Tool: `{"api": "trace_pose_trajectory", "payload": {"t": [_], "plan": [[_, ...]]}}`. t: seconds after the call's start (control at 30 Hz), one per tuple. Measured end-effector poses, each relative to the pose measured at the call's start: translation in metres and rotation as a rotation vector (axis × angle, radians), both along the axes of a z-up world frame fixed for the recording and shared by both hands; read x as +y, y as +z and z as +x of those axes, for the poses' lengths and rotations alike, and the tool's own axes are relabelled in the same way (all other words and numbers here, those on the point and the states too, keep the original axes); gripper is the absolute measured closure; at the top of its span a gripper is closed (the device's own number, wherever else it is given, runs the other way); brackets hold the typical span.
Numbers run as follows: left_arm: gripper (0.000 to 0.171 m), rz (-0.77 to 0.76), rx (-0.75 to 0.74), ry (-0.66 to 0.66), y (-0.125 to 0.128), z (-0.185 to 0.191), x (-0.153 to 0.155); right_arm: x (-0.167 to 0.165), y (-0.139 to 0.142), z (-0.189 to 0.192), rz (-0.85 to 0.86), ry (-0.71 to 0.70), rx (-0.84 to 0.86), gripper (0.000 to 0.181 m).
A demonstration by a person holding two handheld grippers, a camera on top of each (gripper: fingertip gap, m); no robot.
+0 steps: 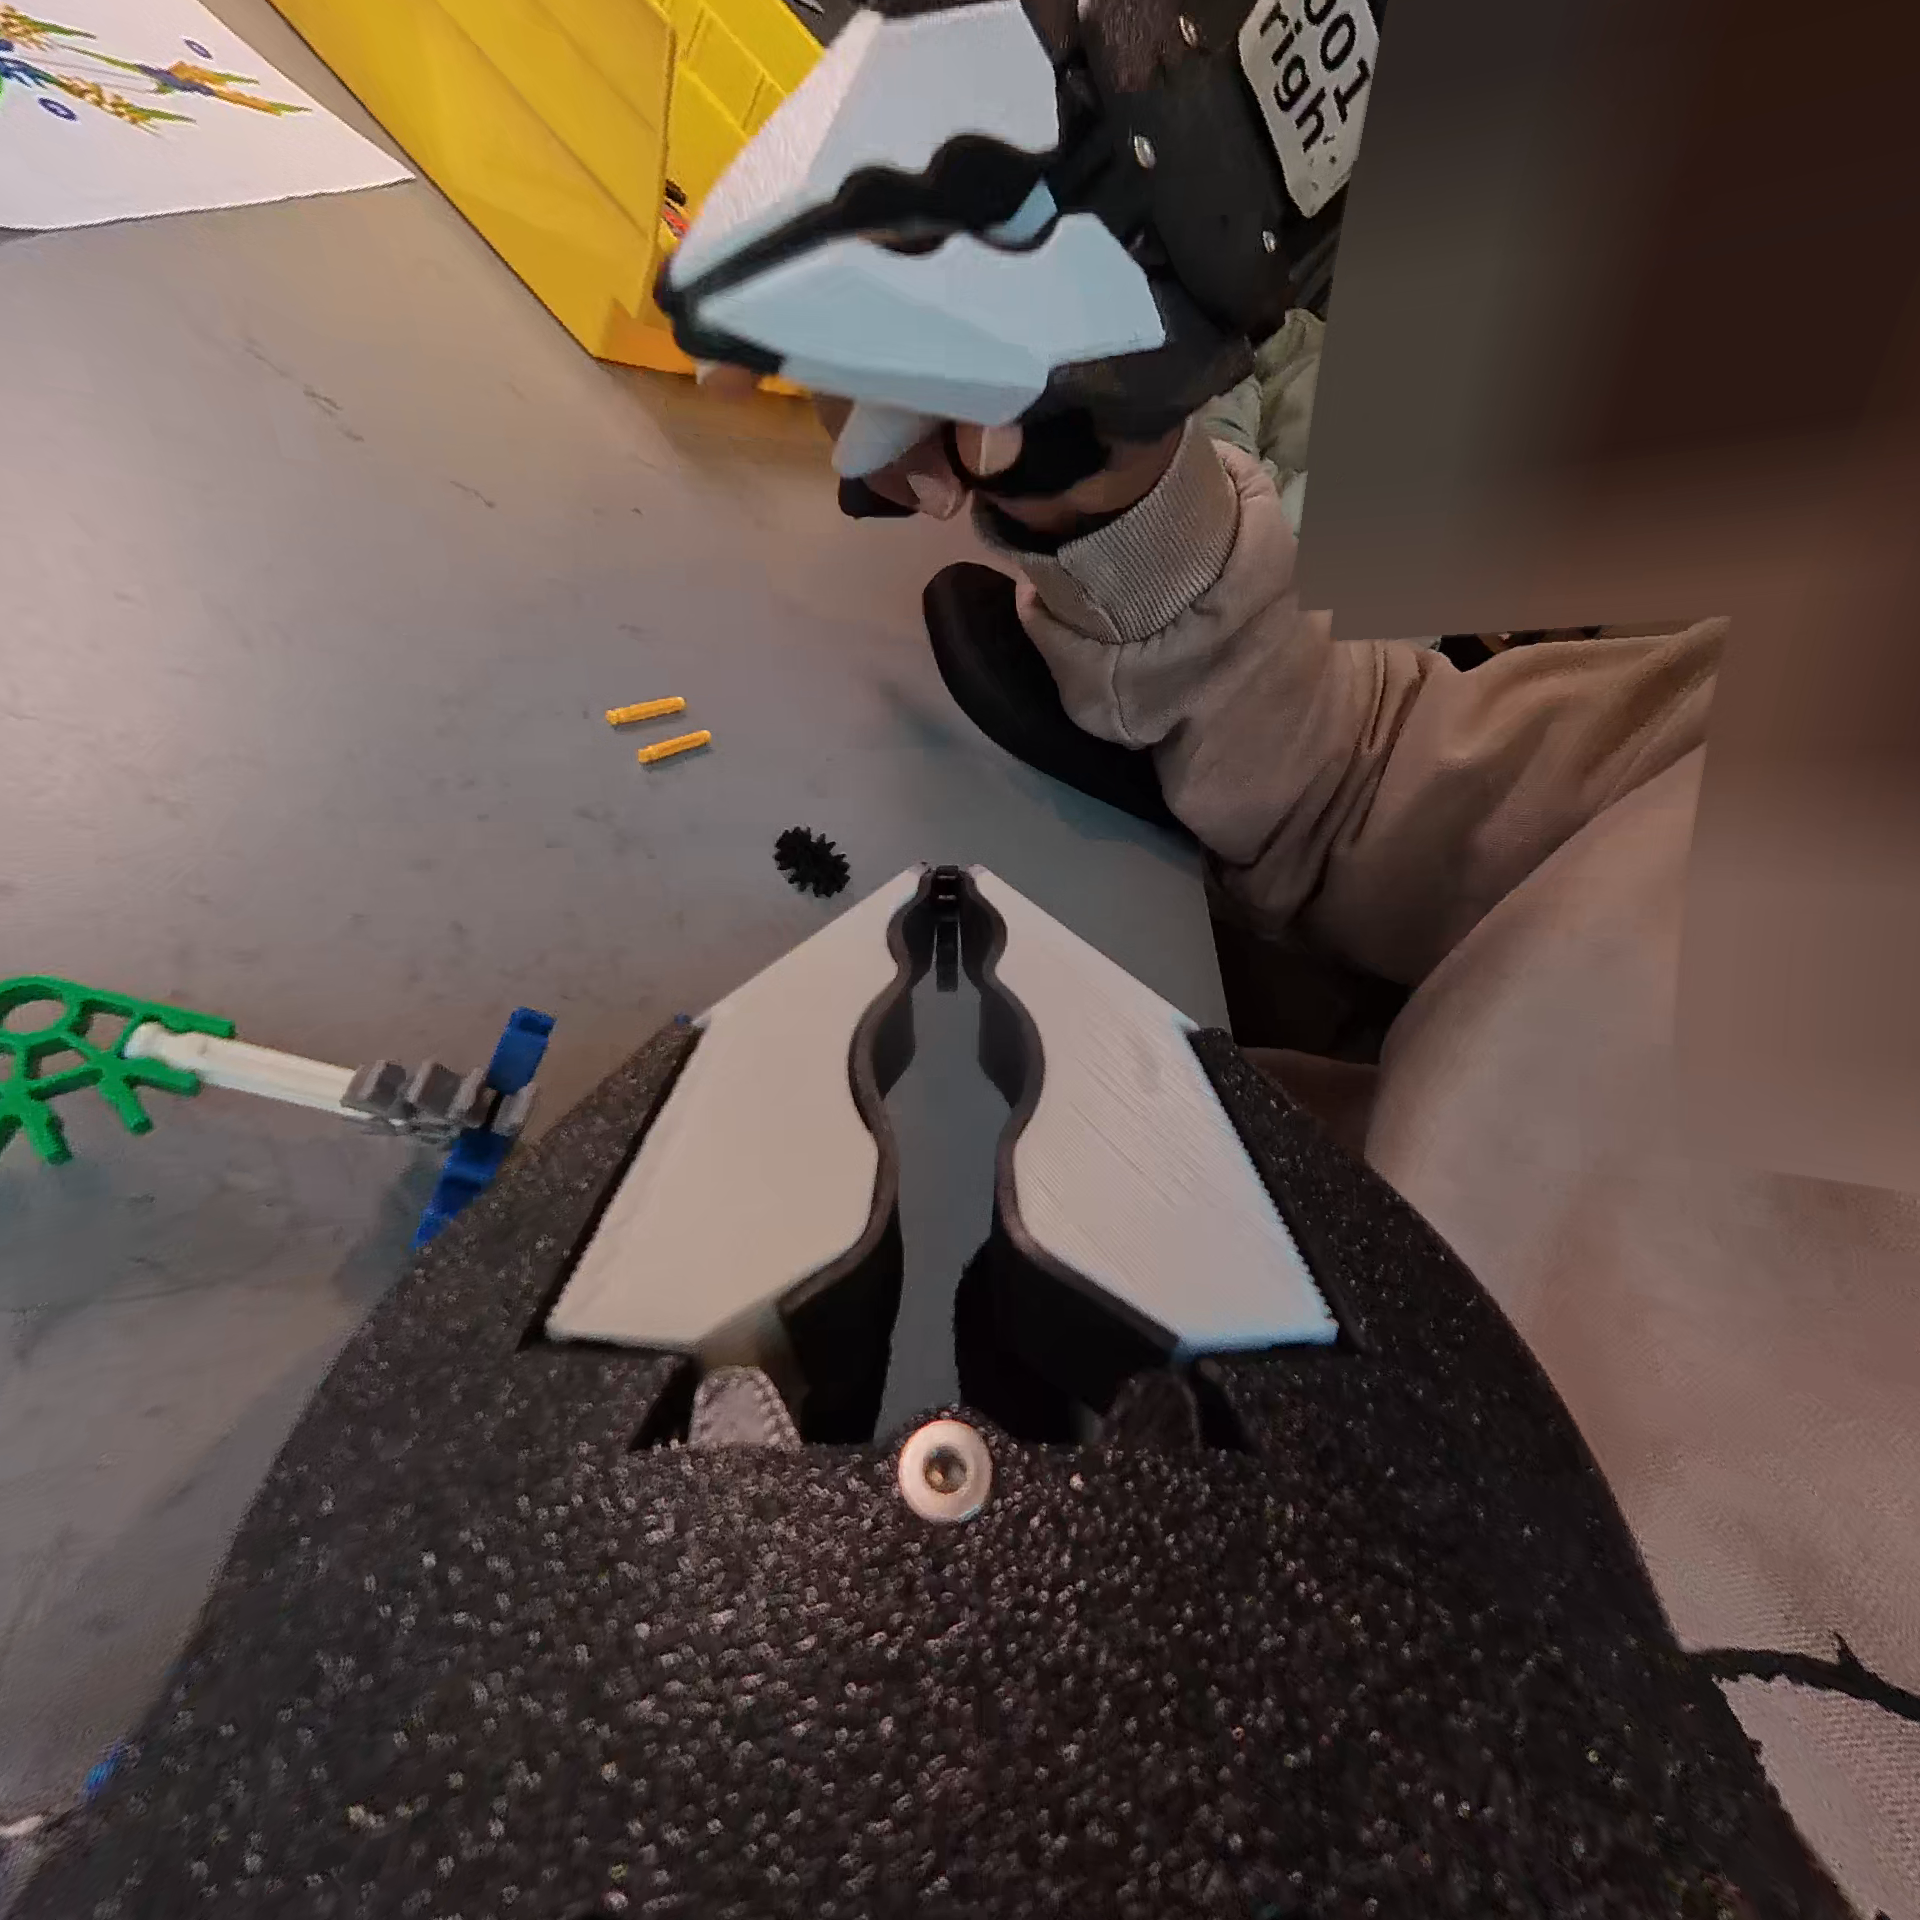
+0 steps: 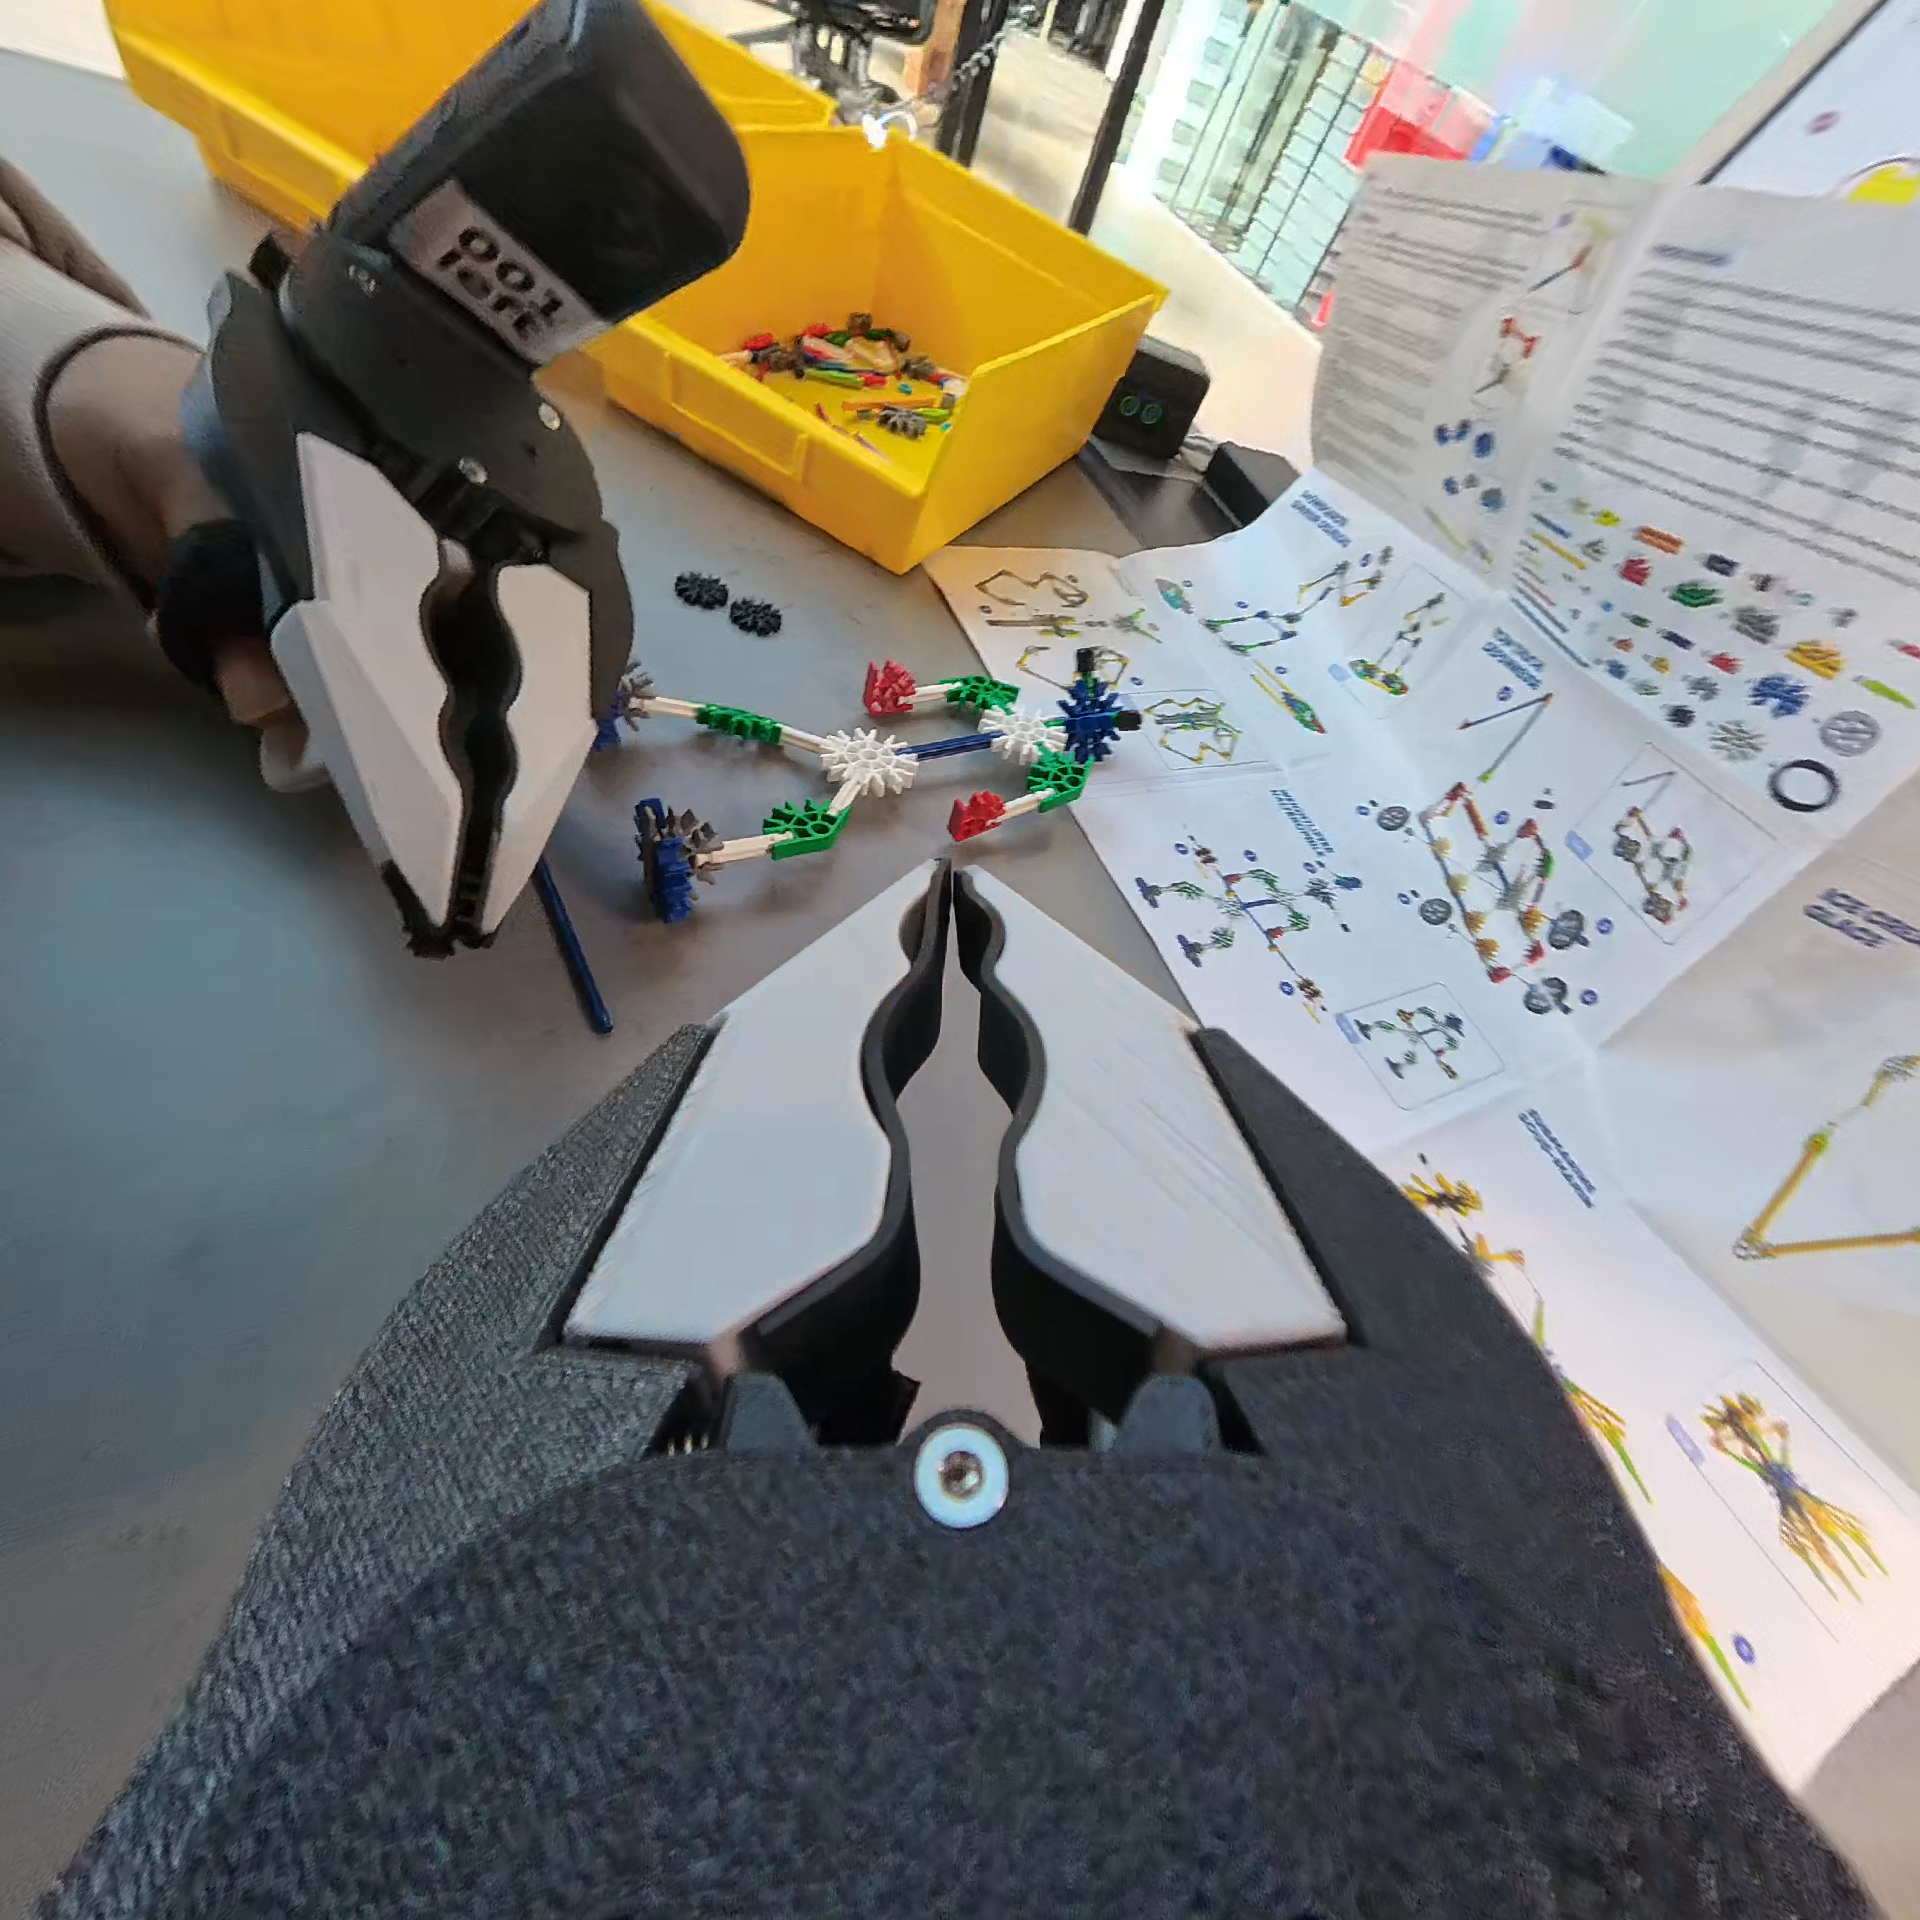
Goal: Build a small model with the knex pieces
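left claw (image 1: 943, 878) pinches small black connector (image 1: 944, 935); right claw (image 2: 951, 881) closed, empty, above bench (image 2: 208, 1091) near rod-and-connector frame (image 2: 871, 761).

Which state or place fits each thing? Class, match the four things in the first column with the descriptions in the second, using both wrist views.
Column one:
1. left gripper
2. right gripper
3. yellow bin
4. loose blue rod

Column two:
a. holds a heap of small coloured pieces
b. shut, with nothing seen between its fingertips
c. lies flat on the grey table
d. shut on a small black connector

Pairs: 1-d, 2-b, 3-a, 4-c.
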State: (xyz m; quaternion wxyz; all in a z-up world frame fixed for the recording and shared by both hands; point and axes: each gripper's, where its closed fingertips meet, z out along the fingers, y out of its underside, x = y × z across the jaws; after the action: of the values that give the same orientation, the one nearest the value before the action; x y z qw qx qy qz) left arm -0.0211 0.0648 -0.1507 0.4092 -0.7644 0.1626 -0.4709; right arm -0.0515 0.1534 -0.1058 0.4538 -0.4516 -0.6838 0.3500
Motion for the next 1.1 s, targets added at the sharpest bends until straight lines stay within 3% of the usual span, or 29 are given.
{"api": "trace_pose_trajectory", "payload": {"t": [0.17,0.3,0.5,0.7,0.8,0.9,1.0,1.1], "plan": [[0.169,-0.082,0.076,-0.166,-0.018,0.024,-0.020,-0.001,0.038,0.063,-0.077,-0.119,-0.007,0.175],[0.167,-0.190,0.274,-0.249,-0.053,0.034,-0.036,-0.022,0.040,0.147,-0.104,-0.253,-0.116,0.171],[0.131,-0.080,0.427,-0.157,-0.046,0.026,-0.026,-0.056,0.039,0.238,-0.164,-0.436,-0.138,0.168],[0.120,0.049,0.447,-0.158,-0.003,0.044,-0.030,-0.077,0.051,0.296,-0.202,-0.523,-0.080,0.166],[0.116,0.065,0.427,-0.269,0.009,0.078,-0.052,-0.080,0.063,0.306,-0.174,-0.524,-0.032,0.165],[0.116,0.031,0.335,-0.468,0.015,0.129,-0.096,-0.082,0.063,0.309,-0.170,-0.506,0.010,0.165],[0.117,-0.061,0.327,-0.675,-0.004,0.174,-0.145,-0.080,0.052,0.314,-0.188,-0.501,0.020,0.164],[0.120,-0.124,0.393,-0.799,-0.033,0.201,-0.172,-0.077,0.043,0.324,-0.221,-0.514,0.038,0.164]]}}
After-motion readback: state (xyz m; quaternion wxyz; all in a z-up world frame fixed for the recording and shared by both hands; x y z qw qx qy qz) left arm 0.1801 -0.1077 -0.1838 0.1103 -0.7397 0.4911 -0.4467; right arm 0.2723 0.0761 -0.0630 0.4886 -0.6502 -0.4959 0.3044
